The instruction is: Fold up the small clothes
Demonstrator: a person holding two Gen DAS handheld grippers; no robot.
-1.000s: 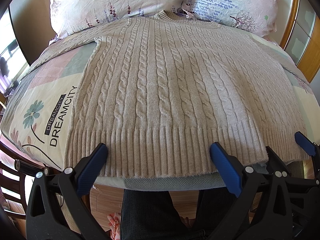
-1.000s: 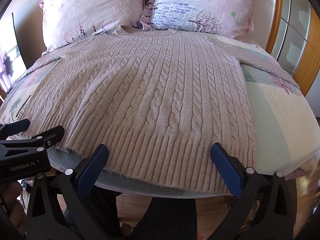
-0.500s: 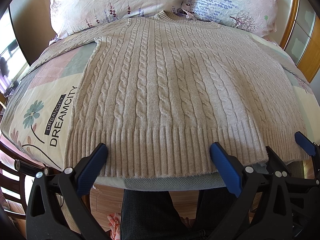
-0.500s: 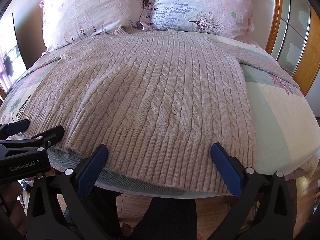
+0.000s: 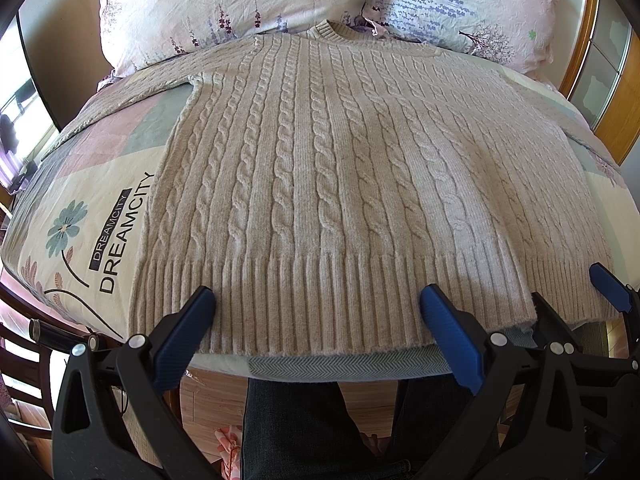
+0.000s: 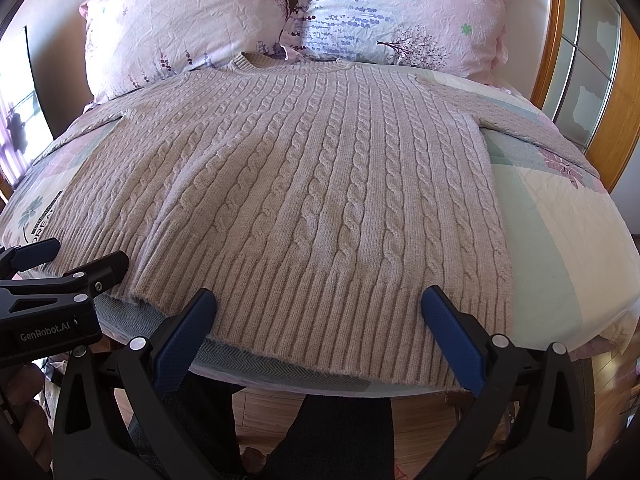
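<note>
Nearest of all, the left gripper (image 5: 316, 304) and the right gripper (image 6: 318, 304) both stand spread wide with nothing between their blue pads, poised just at the near hem of the sweater (image 5: 340, 184), side by side; the left one sits towards the hem's left half and the right one towards its right half, which reads as a stance for taking the hem at two places at once so the knit can be lifted evenly. Whether the pads touch the ribbing or hang just above it cannot be told

The sweater itself lies flat and face up on the quilt (image 5: 104, 208), hem at the near edge of the bed, body smoothed, sleeves stretched out to left and right, collar far away. Laid so, every edge is reachable and no layer hides another, so no fold appears to be made yet. The hem reaches the bed's edge, likely so a finger can slide beneath it

Farthest off, two pillows (image 6: 192, 20) lean against the headboard, the collar just touching their lower edge, which leaves little room beyond the neck
</note>
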